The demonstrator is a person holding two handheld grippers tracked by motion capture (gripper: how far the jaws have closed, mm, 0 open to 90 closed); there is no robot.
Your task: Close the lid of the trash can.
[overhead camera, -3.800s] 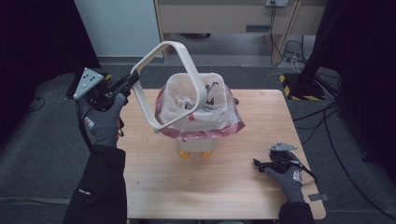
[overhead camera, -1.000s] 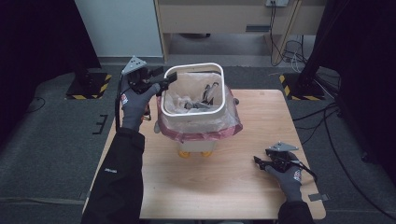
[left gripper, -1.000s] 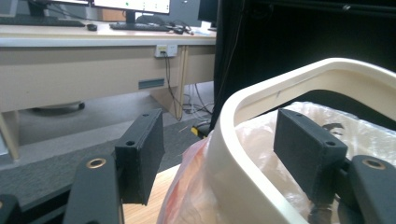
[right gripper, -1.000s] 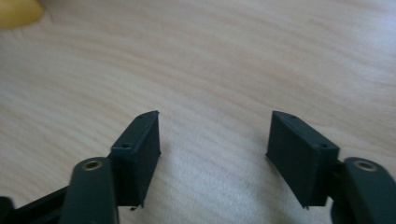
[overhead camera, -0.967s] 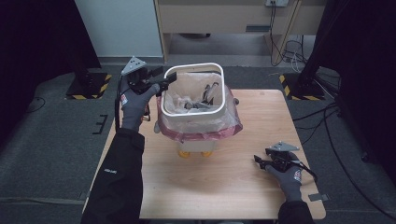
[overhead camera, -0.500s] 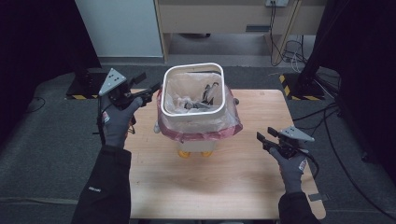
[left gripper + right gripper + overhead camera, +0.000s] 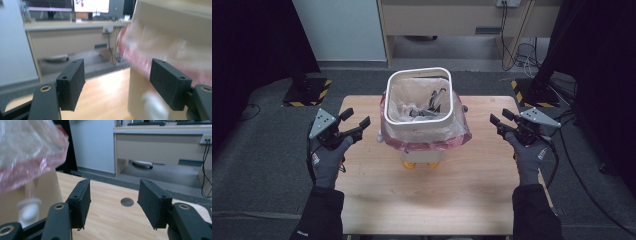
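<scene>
Both grippers flank the bin [image 7: 419, 117] now, one on each side, and neither holds anything. The left gripper [image 7: 357, 122] has its jaws spread, having just been opening, with only air between them; in the left gripper view the bin's wall is blurred just beyond the right jaw. The right gripper [image 7: 498, 121] is spread too, jaws apart and empty, though they have just narrowed a touch; in its own view the bag [image 7: 30, 152] hangs at the upper left.

The bin stands at the back middle of the table [image 7: 437, 200], on what look like small yellow feet, white ring [image 7: 418, 122] seated over the pink bag [image 7: 427, 142] that skirts out below it.

Risks, as I judge them: the bin looks tall on a narrow base, so a nudge from either side could tip it, and with rubbish inside that would spill. The loose bag skirt bulges outward on both sides; a jaw coming in level could snag the film and tear it or drag the ring off. If both grippers squeeze unevenly, the bin may twist.

Room: plenty of bare table in front of the bin and to both sides. The left gripper sits right at the table's left edge, the right one near the right edge, so both have open floor behind them. The back edge is close behind the bin — pushing it away is the risky direction.
</scene>
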